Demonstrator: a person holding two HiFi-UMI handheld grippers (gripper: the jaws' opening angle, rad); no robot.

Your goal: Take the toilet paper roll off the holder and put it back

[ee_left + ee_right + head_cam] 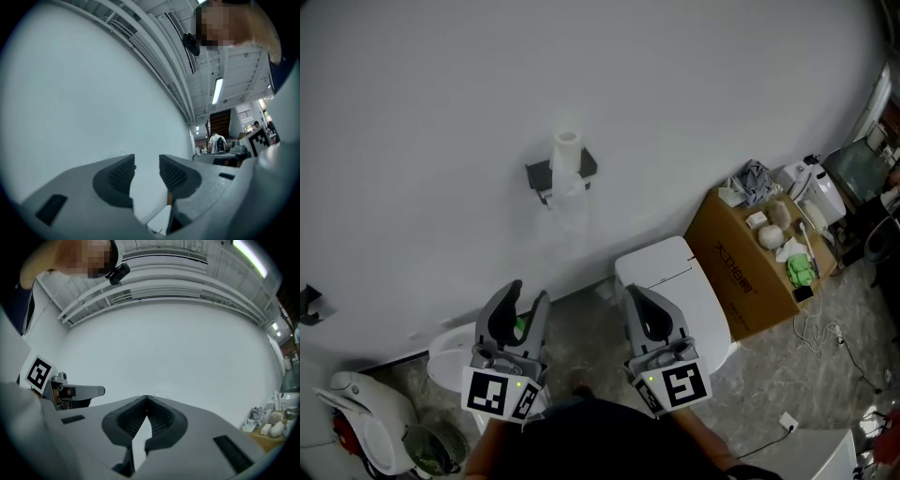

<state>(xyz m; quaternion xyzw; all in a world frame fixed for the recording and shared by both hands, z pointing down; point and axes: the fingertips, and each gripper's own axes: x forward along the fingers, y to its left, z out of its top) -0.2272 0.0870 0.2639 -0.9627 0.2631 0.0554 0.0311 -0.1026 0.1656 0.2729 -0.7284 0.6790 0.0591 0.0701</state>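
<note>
Head view: you see the white cylindrical toilet paper roll seated on the black wall-mounted holder, with a loose tail of paper hanging below it.
Roll axis: it runs 12 to 6 o'clock in that picture, so the roll looks upright against the white wall.
Bearing from fingers: the roll lies at about 1 o'clock from your left gripper and 11 o'clock from your right gripper, well apart from both.
Nearer hand: your left, by a little, as I judge it.
Left fingers: narrowly parted, ribbed pads facing each other with only bare wall between them.
Right fingers: tips pressed together, holding nothing.
Gripper views: each shows you the jaw state plainly, but only blank wall ahead. Neither shows the roll or the holder, so aim from the head view.
Coming move: your reach must go up-picture toward 12 o'clock, and a grip would close across the upright axis.
</note>
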